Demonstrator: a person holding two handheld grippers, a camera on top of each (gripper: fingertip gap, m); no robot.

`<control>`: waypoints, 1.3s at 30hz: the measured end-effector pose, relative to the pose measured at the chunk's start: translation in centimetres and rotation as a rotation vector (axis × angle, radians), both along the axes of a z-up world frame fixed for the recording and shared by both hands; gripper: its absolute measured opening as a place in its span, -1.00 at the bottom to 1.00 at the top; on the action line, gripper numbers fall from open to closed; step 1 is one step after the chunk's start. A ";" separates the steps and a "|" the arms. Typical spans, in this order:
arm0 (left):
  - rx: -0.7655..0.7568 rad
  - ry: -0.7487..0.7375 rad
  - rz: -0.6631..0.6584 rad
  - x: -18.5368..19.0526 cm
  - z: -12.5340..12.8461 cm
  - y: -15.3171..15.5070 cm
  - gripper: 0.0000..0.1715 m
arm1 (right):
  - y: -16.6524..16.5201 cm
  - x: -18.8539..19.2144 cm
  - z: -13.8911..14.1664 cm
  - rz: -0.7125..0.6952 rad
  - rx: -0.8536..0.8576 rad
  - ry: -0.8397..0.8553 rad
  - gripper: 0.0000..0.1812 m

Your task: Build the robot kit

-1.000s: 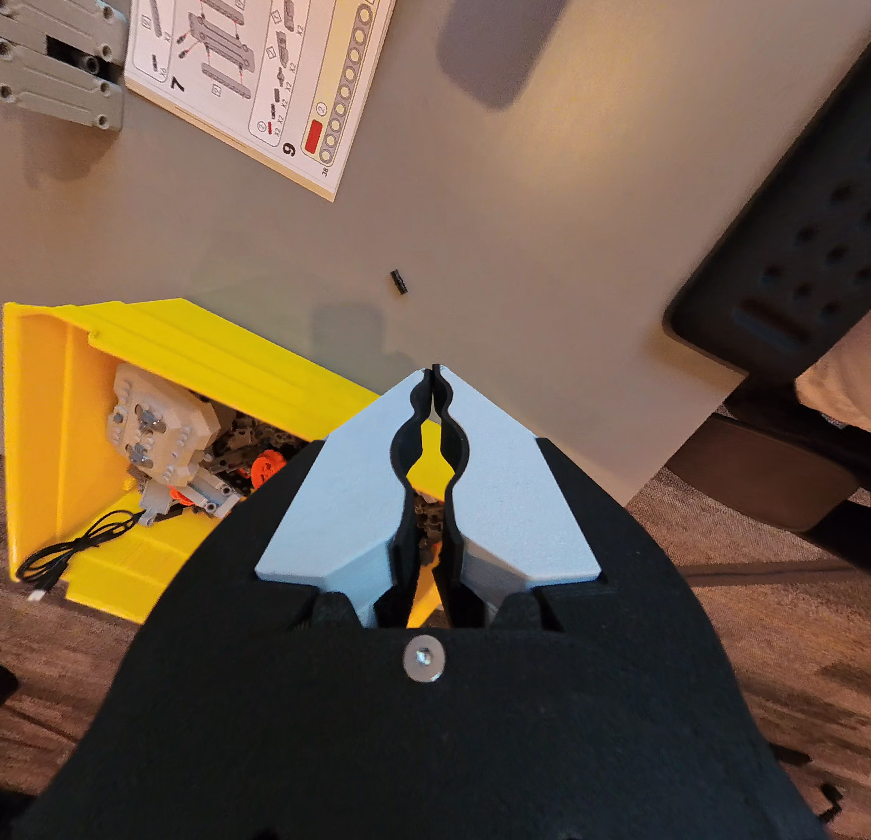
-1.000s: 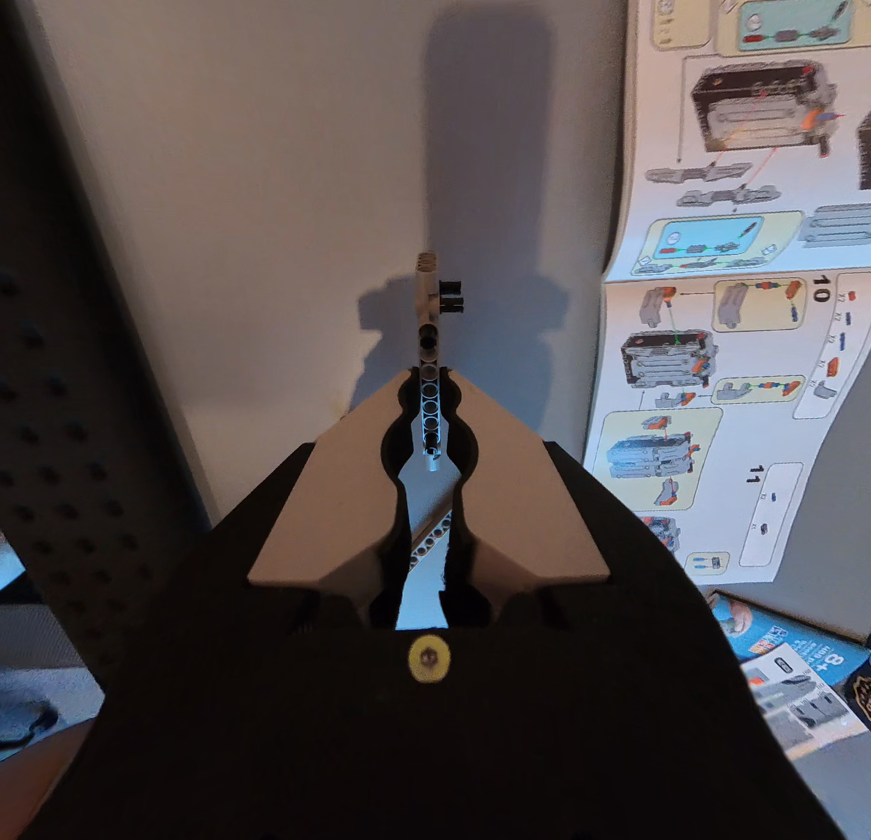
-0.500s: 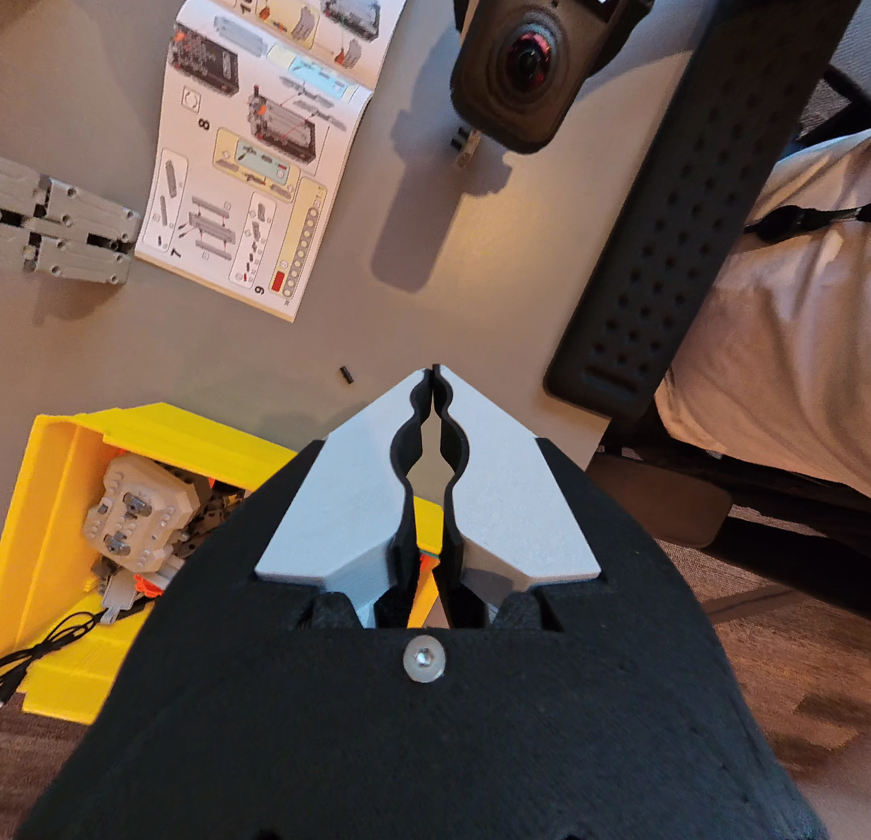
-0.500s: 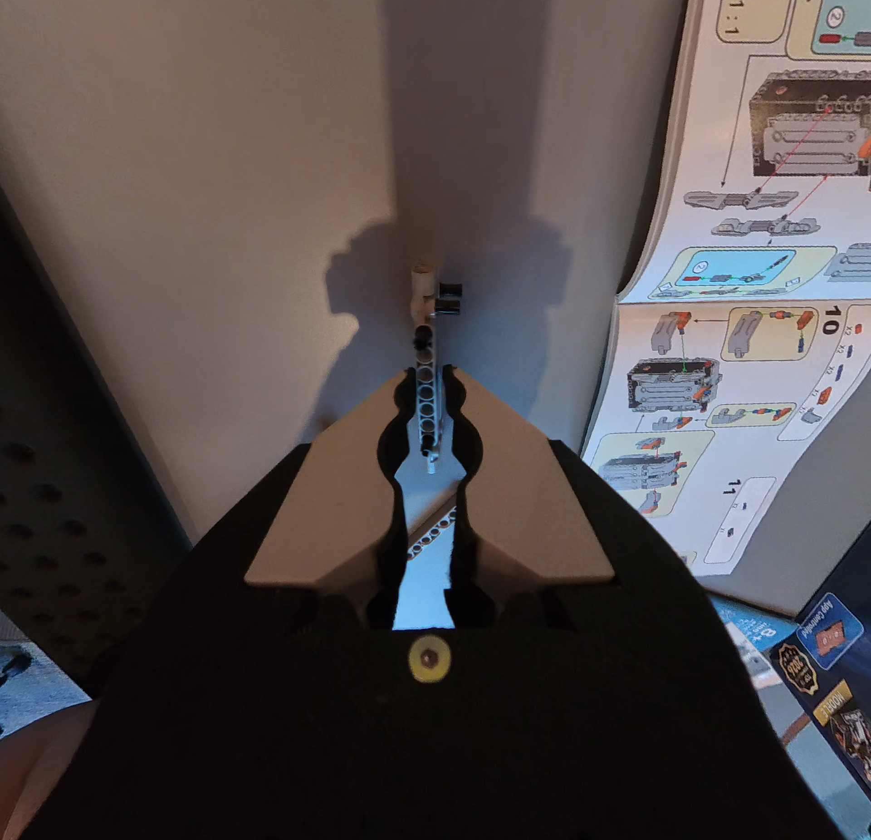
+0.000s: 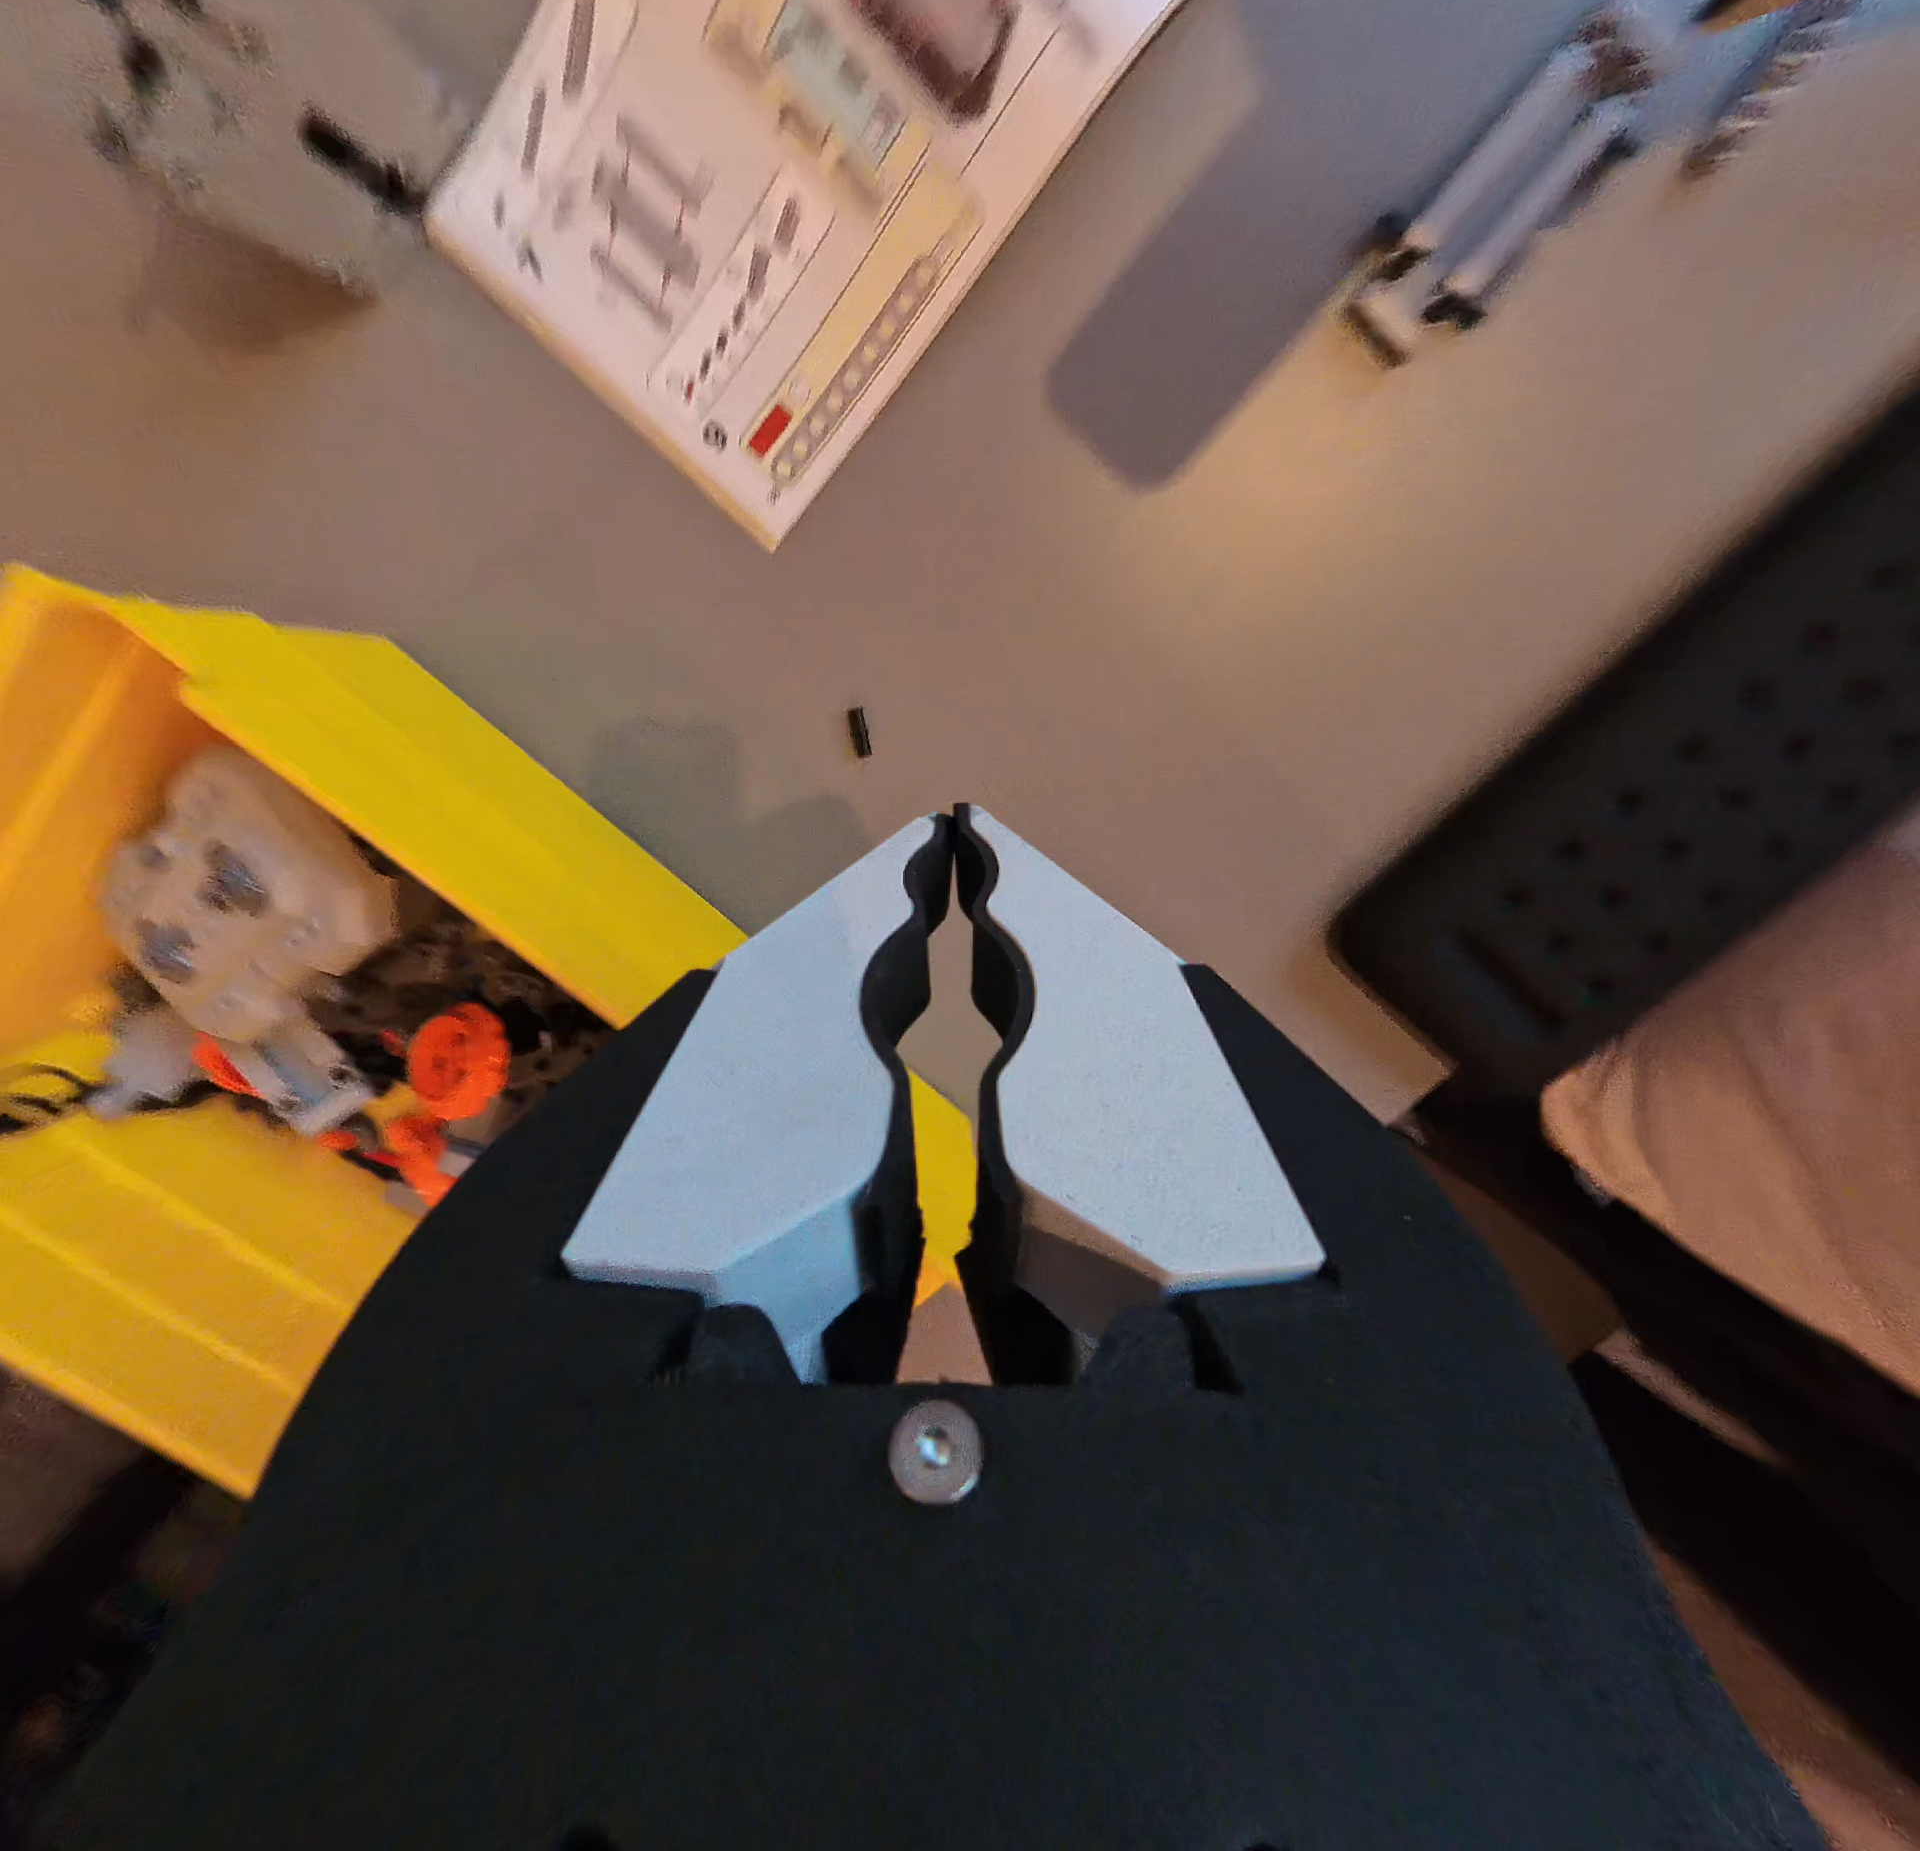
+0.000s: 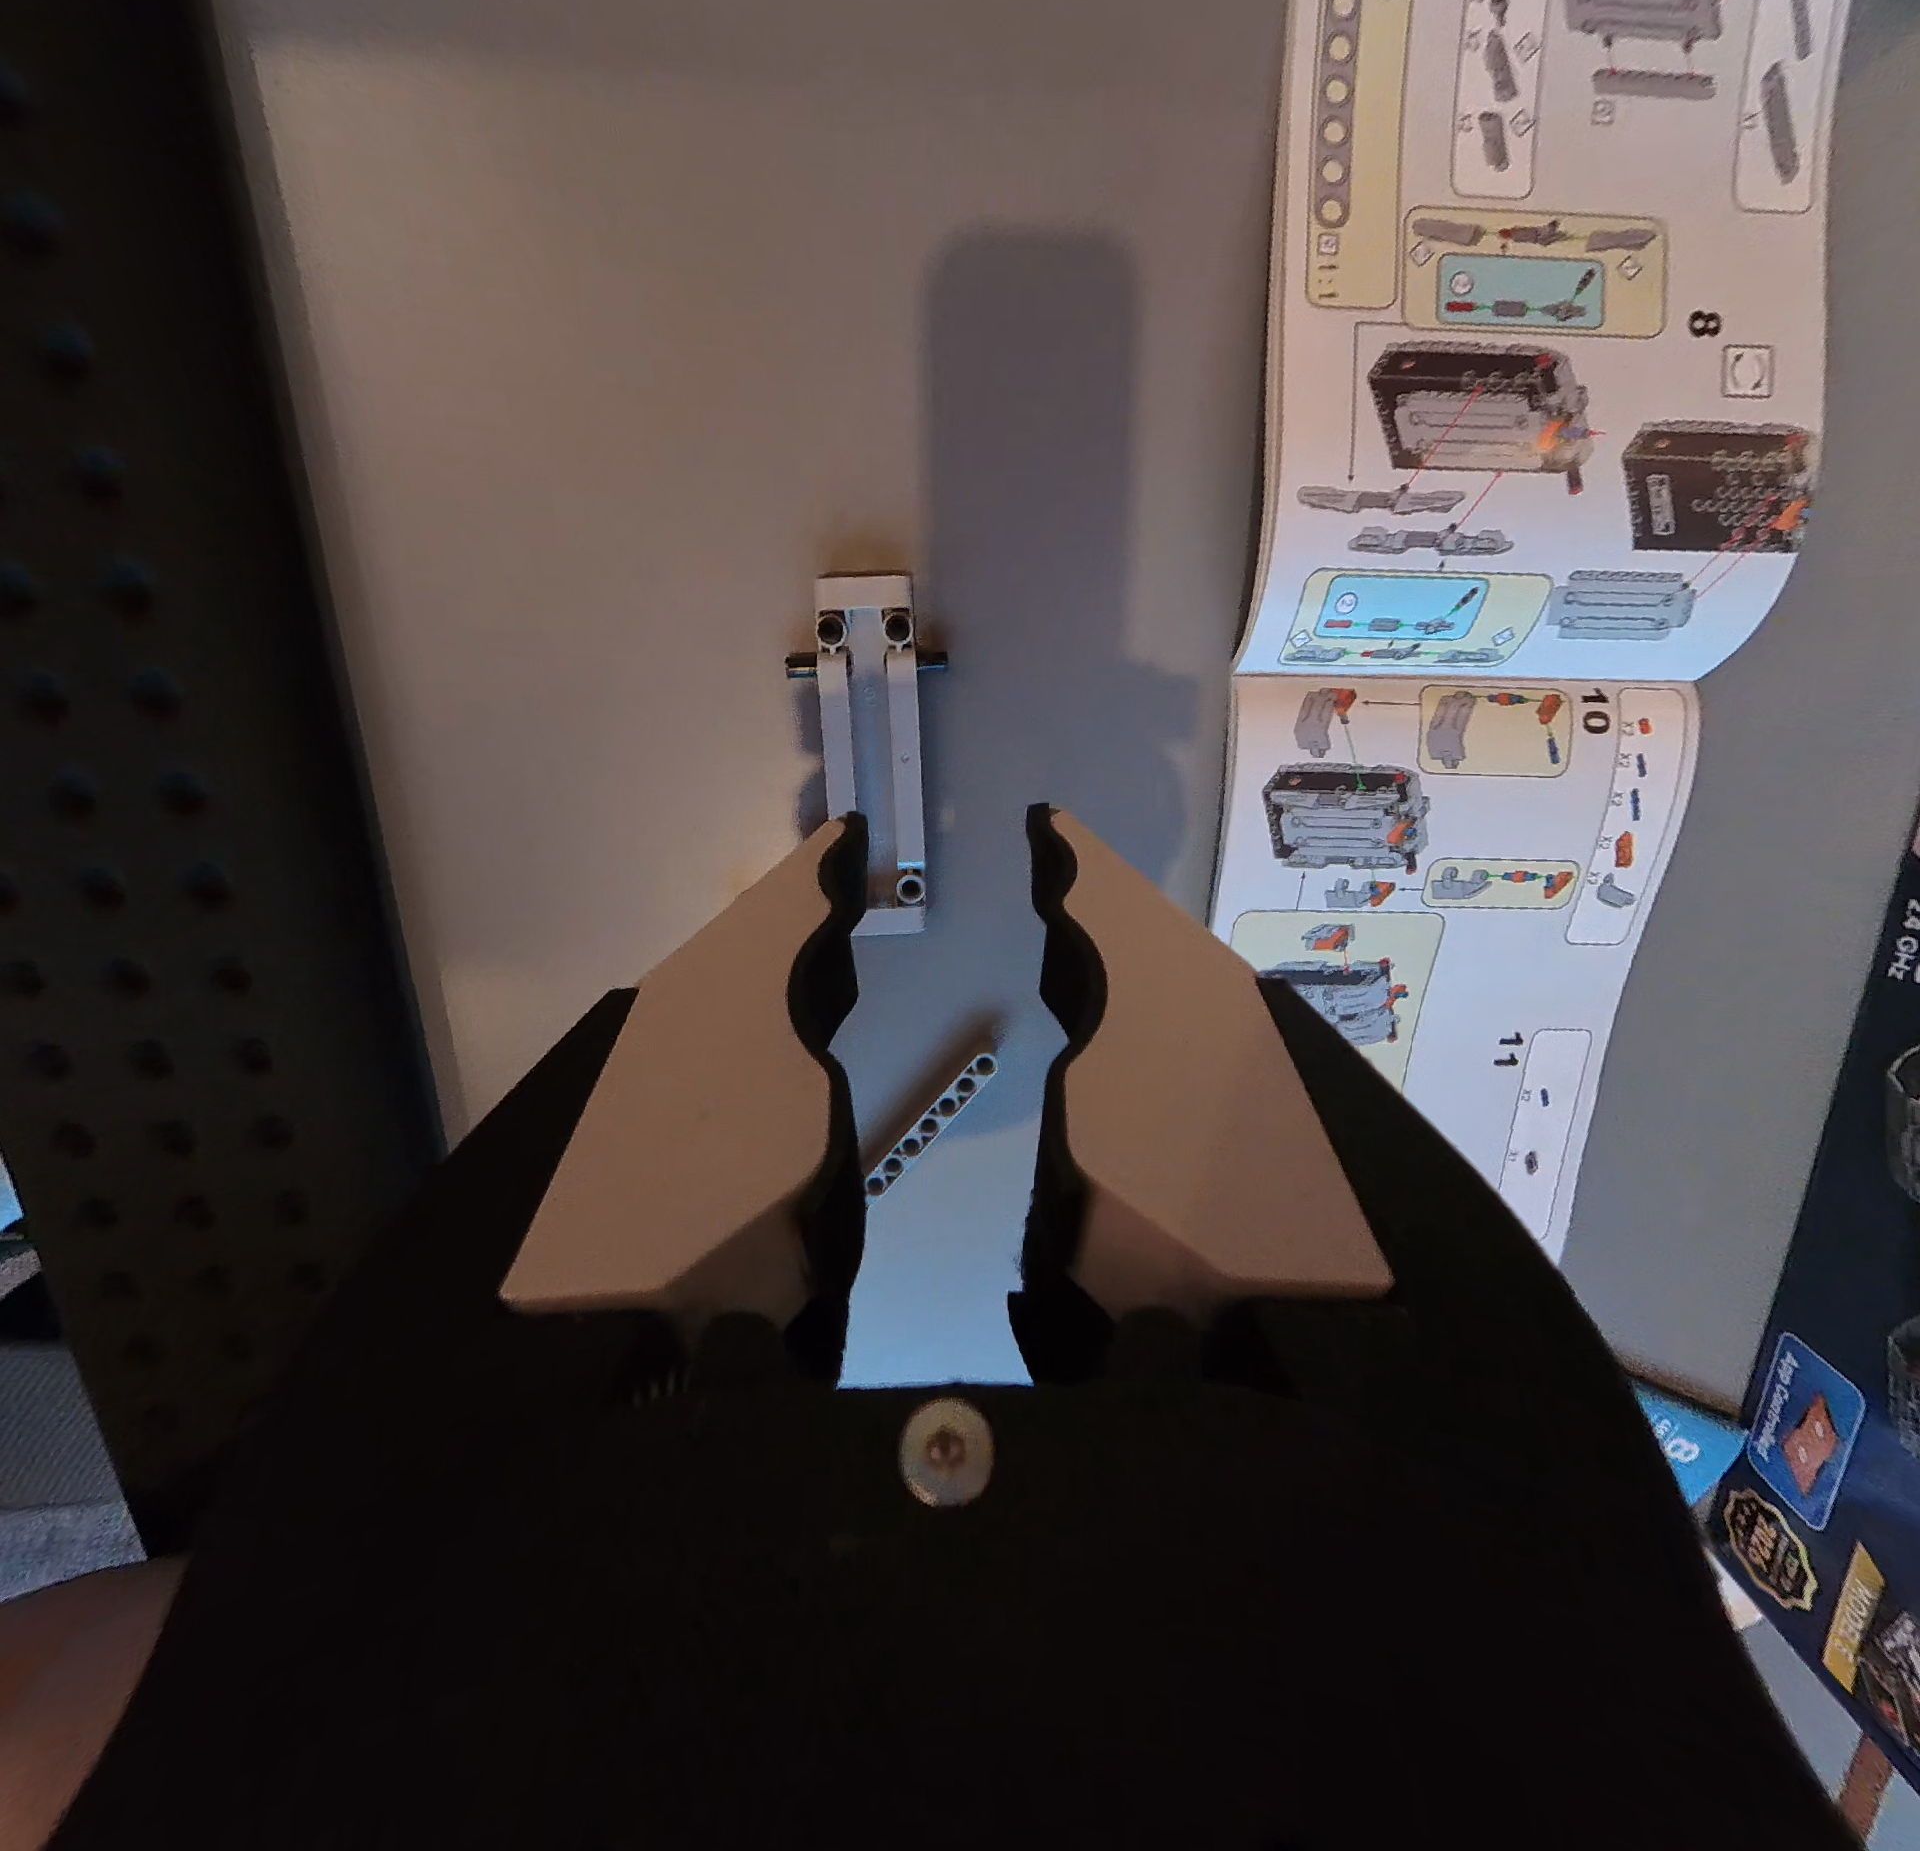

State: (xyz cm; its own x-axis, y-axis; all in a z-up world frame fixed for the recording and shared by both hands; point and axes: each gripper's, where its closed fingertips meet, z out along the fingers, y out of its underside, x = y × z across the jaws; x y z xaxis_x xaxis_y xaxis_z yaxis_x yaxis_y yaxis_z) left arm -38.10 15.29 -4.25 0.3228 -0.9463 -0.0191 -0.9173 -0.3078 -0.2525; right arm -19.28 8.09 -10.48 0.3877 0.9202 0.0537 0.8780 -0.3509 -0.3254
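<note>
My right gripper is open and empty above the grey table. A grey beam assembly with black pins lies flat on the table, just ahead of the left fingertip. A second loose grey beam with holes lies under the gripper. My left gripper is shut and empty, its tips just short of a small black pin on the table. The beam assembly also shows blurred in the left wrist view at the upper right.
A yellow bin of parts stands at the left. An open instruction booklet lies to the right, also in the left wrist view. A black perforated chair armrest borders the table. A dark box is at lower right. One gripper's finger ends stand about 20 cm off the other's. To the small black pin: left tips about 12 cm, right tips about 25 cm.
My right gripper has opened and let go of the grey beam assembly, which now lies flat on the table. My left gripper has swung back towards the black pin and stays shut.
</note>
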 end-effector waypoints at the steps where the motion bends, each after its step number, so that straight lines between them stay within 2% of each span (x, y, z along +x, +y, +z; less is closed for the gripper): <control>1: -0.020 0.022 0.053 -0.1 -1.6 0.1 -1.00 | 0.1 -0.2 0.2 0.000 0.006 0.015 -0.66; 3: -0.094 0.033 0.135 0.3 -4.4 0.2 -0.84 | 0.1 -0.3 0.6 0.001 0.014 0.031 -0.66; 5: -0.080 0.074 0.179 0.0 -6.5 1.6 -0.75 | 0.0 0.0 0.8 0.004 0.024 0.025 -0.67; 10: -0.057 0.198 0.134 -1.1 -9.7 2.8 -0.76 | -0.1 0.8 1.8 -0.001 0.054 0.031 -0.67; 16: -0.044 0.226 0.111 -1.5 -11.2 3.2 -0.81 | 0.2 1.4 2.6 -0.014 0.069 0.052 -0.69; 24: -0.102 0.214 0.119 -1.8 -12.2 3.2 -0.85 | 0.1 1.8 2.8 -0.016 0.074 0.044 -0.70; 30: -0.101 0.228 0.080 -1.6 -12.3 2.8 -0.97 | 0.1 2.0 2.6 -0.019 0.071 0.042 -0.71; 34: -0.091 0.213 0.047 -1.7 -11.6 2.3 -0.97 | 0.4 1.3 3.1 0.007 0.103 0.092 -0.73; 36: -0.197 0.082 0.038 -0.1 -9.5 0.3 -0.98 | 0.4 -0.8 4.4 0.114 0.167 0.204 -0.73; 39: -0.403 -0.195 -0.052 3.2 -3.5 -4.4 -0.98 | -1.0 -6.5 8.7 0.395 0.409 0.516 -0.72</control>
